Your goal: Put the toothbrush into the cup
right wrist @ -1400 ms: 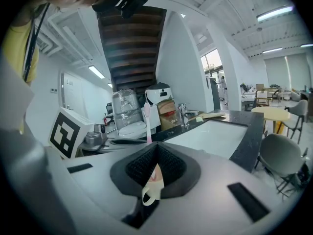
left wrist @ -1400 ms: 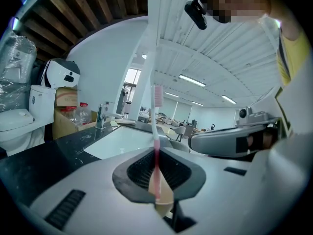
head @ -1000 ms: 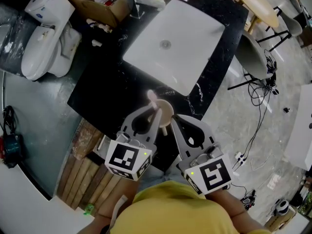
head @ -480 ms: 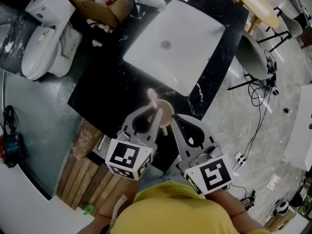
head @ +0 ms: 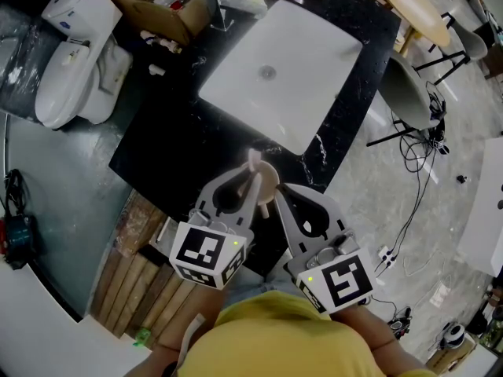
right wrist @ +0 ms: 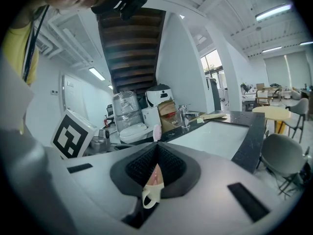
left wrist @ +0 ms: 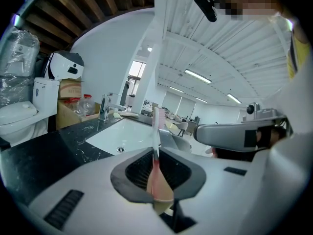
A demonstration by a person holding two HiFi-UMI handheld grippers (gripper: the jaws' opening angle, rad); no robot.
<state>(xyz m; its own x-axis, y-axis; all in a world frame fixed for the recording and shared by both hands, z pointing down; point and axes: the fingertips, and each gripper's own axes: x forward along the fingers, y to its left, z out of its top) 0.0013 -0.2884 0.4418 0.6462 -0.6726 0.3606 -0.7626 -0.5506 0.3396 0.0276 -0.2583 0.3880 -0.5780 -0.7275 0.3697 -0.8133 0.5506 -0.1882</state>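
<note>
The left gripper (head: 251, 185) and right gripper (head: 280, 194) sit side by side over the counter's (head: 169, 144) near edge, clamped on the toothbrush (head: 253, 161) and the cup (head: 270, 177).

The cup (head: 268, 177) at the countertop's near edge is hemmed in from the near side by the left gripper (head: 251, 182), clamped on the toothbrush (head: 253, 162) that rises over it, and by the right gripper (head: 277, 192), clamped on its handle. Just beyond it, passage is bounded by the white basin (head: 283, 69). Bare black countertop (head: 169, 136) is left free to the cup's left, up to the cardboard box (head: 157, 10) at the far corner.
</note>
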